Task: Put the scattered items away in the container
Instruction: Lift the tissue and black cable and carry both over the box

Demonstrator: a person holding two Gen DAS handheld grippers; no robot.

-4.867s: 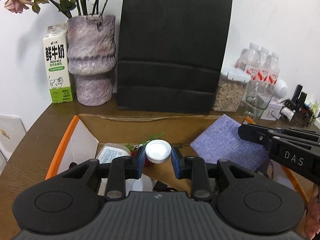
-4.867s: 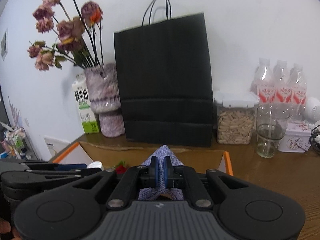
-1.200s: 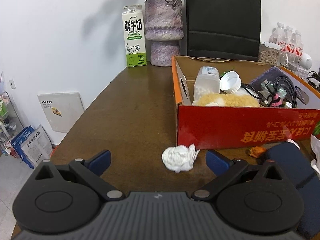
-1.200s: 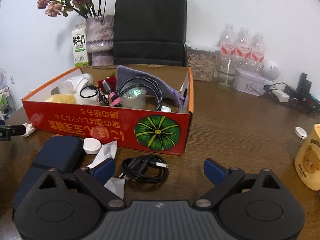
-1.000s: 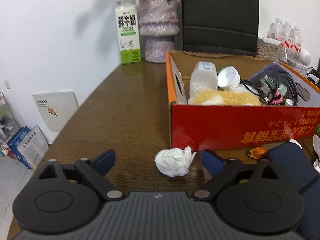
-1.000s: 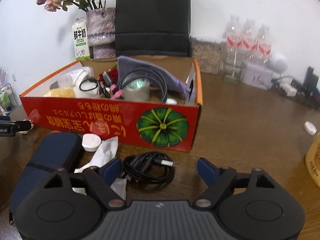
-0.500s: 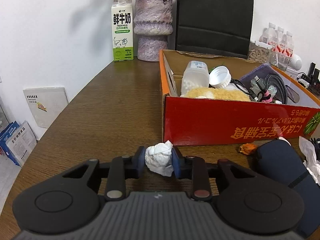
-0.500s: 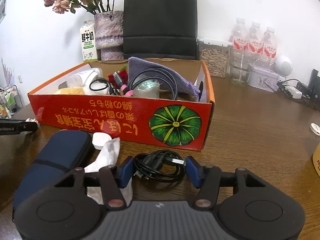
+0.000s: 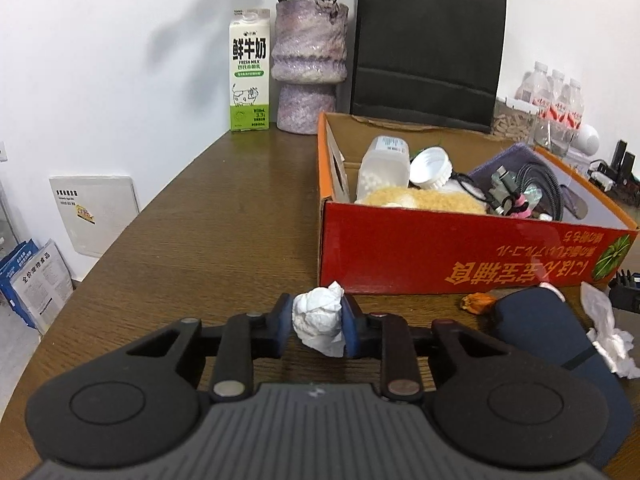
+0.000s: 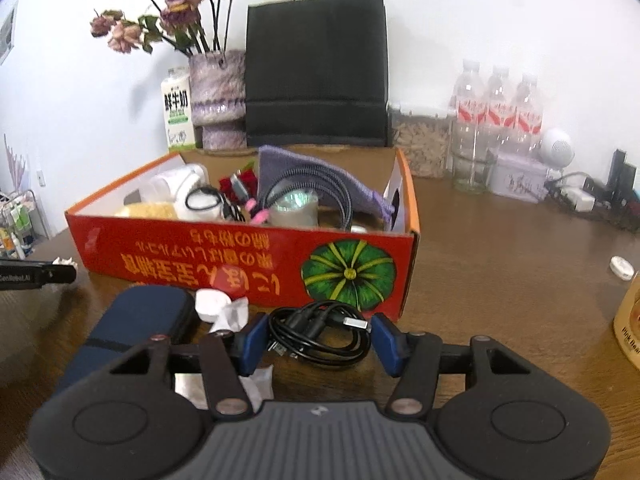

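Left wrist: tissue wad [image 9: 320, 320] in left gripper [image 9: 316, 326], near box [image 9: 440, 252] corner.

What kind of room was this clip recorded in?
Probably a home or small office corner, not a lab: a wooden table against a white wall holds a milk carton, a vase of dried flowers and water bottles.

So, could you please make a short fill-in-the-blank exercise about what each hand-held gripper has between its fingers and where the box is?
1. The left hand-held gripper is shut on a crumpled white ____.
2. Between the fingers of the right hand-held gripper lies a coiled black ____.
3. The red box has a green ____ printed on its front.
4. Behind the box stands a black paper ____.

Missing words: tissue; cable; pumpkin; bag
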